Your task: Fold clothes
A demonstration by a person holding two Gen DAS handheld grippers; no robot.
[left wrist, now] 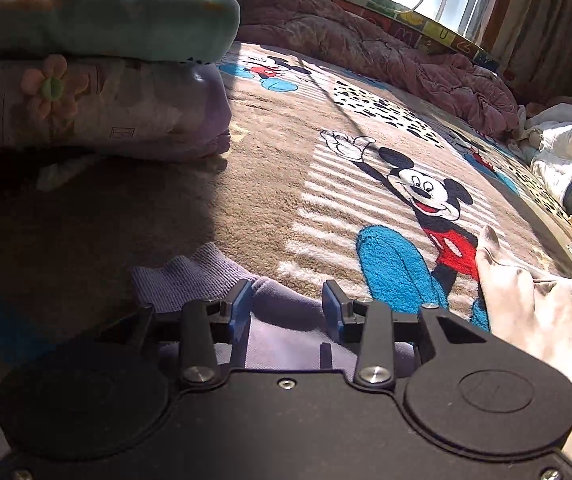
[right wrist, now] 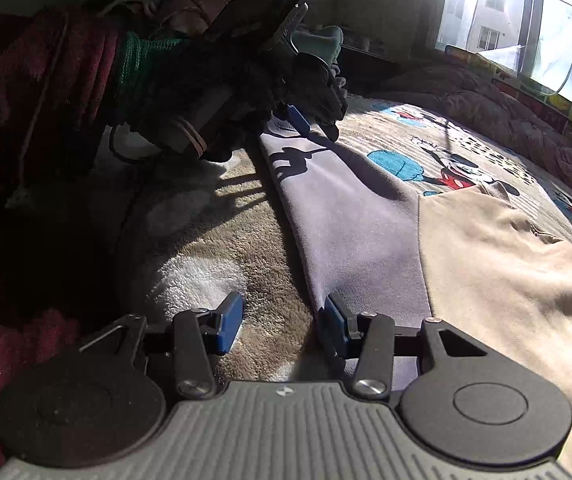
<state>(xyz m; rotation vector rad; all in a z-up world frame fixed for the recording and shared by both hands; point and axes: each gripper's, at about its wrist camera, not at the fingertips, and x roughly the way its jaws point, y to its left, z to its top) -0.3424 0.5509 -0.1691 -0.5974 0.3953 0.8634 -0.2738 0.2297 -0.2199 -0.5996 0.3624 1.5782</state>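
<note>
Low over the blanket now, and the garment in play is the lavender sweatshirt (right wrist: 350,216), lying as a long flat band across the cartoon-mouse fleece blanket (right wrist: 206,248), with a cream garment (right wrist: 502,264) laid over its window-side half. It looks like soft, light knit, limp rather than stiff, so I'd judge it will sag and trail if lifted by one point; the firmer places to pinch are the ribbed cuff or hem (left wrist: 190,276) and the straight folded edge nearest the person. The left gripper (left wrist: 288,300) sits right at that ribbed end, blue pads spread wide with lavender cloth bunched up between and beneath them, but not pinched as far as the left wrist view shows. The right gripper (right wrist: 282,322) is at the opposite end of the band, also spread wide and holding nothing: its window-side pad rests right at the sweatshirt's near edge while the other pad hangs over bare blanket, so the edge runs between the fingers. Toward the far left corner of the blanket, a stack of folded bedding (left wrist: 98,64) sits well apart. Whether this band is a fold half made or one being set up, the pictures don't settle.
</note>
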